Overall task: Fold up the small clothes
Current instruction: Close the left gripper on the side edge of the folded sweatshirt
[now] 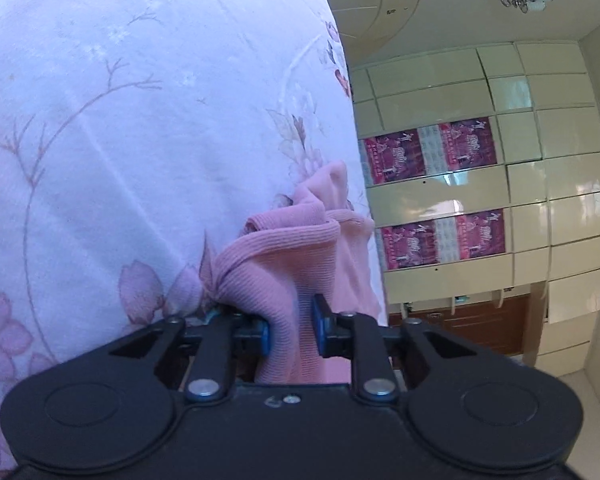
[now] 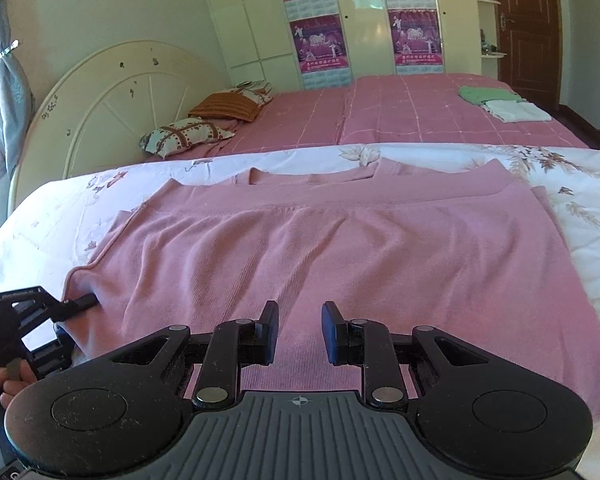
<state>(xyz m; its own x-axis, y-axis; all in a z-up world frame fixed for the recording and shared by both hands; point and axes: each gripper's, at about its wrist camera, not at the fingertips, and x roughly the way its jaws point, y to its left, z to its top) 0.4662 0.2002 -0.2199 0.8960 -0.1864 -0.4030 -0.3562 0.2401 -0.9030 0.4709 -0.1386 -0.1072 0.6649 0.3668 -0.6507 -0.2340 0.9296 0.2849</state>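
Because a fold needs a lifted corner, the left claw (image 1: 291, 330) pinched the pink top (image 2: 340, 248) at its lower-left corner; the right claw (image 2: 300, 332) hung slightly spread, empty, over its near hem on the floral sheet (image 2: 580, 184).

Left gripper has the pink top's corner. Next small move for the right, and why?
Probably lower the right gripper onto the near hem of the pink top and pinch: its jaws stand apart above flat fabric, holding nothing, while the left gripper already clamps bunched cloth.

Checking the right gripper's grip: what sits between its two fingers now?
Only the pink top shows in the gap of the right gripper, apparently lying flat beneath the fingers, not pinched, in the right wrist view.
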